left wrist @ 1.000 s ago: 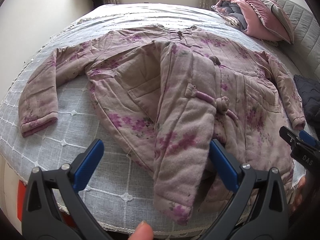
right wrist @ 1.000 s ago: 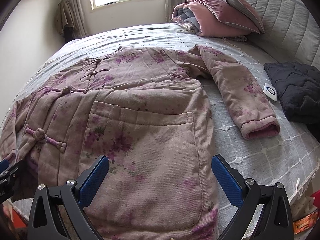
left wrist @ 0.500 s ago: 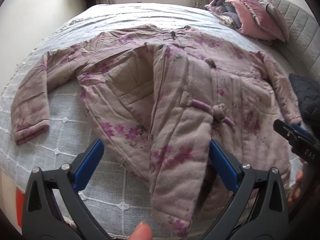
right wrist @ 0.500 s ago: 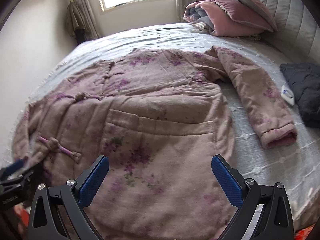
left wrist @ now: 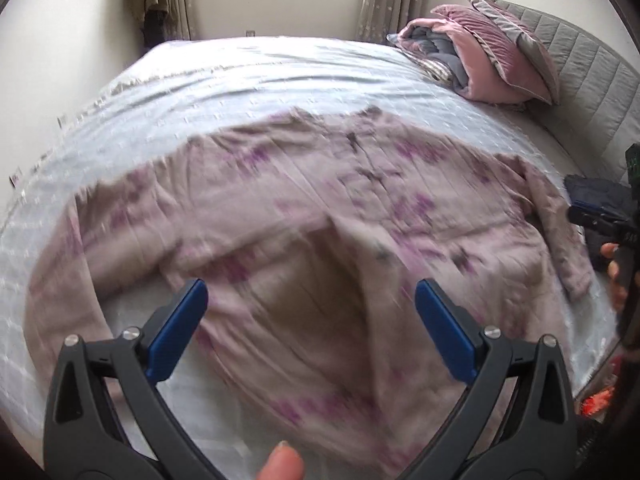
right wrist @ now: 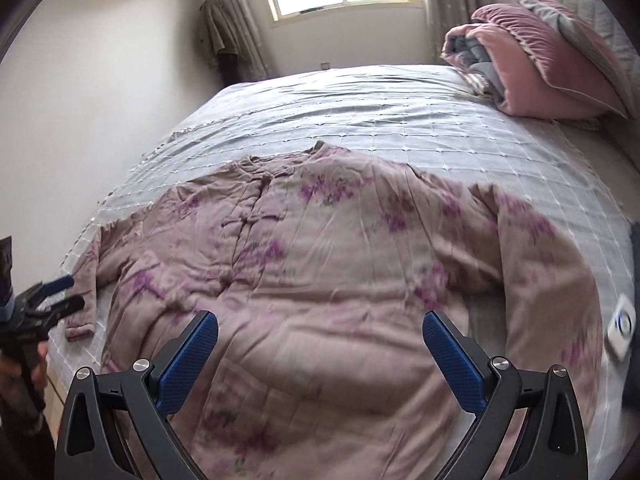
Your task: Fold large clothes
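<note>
- The left claw (left wrist: 308,320) fills the bottom of the left wrist view. Its blue pads stand wide apart and hold nothing; a fingertip (left wrist: 282,462) of the person shows at the lower edge.
- The right claw (right wrist: 320,354) sits at the bottom of the right wrist view, also spread wide and empty, above the lower part of the jacket.
- The task's thing, a padded floral jacket (right wrist: 340,264), lies flat on the bed (right wrist: 360,108), front side up, with the hem toward the bottom of the frame and the collar toward the window.
- In my judgement the step in hand is to choose the first grip for a fold. It seems best to take one sleeve or one side edge, not the thick middle, and to close the pads on one clean border so the padding does not bunch.
- The left sleeve cuff (right wrist: 80,330) lies at the lower left of the right wrist view, near the bed edge; it could slip off if it is dragged outward.
- The right sleeve (right wrist: 548,280) runs down the right side, and a small white device (right wrist: 621,326) lies just beside it, so this sleeve should be lifted rather than swept.
- The left wrist view is blurred, so small details there I cannot tell.
- Farther up, the bed cover is open and gives room to fold toward the middle.
- A pile of pillows and a quilt (right wrist: 540,60) is in the upper right, well apart from the jacket.
</note>
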`<state>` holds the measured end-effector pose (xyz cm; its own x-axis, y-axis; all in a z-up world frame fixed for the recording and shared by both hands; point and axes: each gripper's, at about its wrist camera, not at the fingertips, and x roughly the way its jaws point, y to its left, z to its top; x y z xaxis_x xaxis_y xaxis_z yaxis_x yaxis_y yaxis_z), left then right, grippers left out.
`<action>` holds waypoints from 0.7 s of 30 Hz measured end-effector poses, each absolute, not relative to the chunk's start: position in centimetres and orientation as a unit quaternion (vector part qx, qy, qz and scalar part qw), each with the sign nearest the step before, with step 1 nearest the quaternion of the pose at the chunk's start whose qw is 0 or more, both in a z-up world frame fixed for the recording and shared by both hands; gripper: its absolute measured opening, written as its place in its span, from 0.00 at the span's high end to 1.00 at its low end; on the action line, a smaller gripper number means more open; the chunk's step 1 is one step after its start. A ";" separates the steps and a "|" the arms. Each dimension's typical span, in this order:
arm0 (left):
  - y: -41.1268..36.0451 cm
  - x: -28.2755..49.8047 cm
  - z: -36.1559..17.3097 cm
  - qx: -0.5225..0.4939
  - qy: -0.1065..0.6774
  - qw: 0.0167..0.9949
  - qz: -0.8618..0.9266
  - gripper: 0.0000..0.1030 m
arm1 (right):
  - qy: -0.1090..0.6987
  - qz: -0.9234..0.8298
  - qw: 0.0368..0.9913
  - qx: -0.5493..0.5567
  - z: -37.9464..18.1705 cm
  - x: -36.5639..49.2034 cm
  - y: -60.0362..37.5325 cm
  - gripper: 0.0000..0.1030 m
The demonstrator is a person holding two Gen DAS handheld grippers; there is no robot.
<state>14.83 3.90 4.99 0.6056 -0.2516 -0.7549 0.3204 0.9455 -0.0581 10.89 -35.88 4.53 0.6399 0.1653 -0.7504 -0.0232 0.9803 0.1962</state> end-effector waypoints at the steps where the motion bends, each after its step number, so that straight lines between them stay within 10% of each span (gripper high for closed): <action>1: 4.2 16.7 4.9 0.050 0.408 0.899 -0.148 0.00 | 0.433 0.046 0.896 0.087 4.4 13.0 -36.9 0.00; 21: 5.8 46.0 -4.1 0.051 0.456 0.876 -0.151 0.05 | 0.450 0.077 0.880 0.131 -3.5 37.5 -44.6 0.04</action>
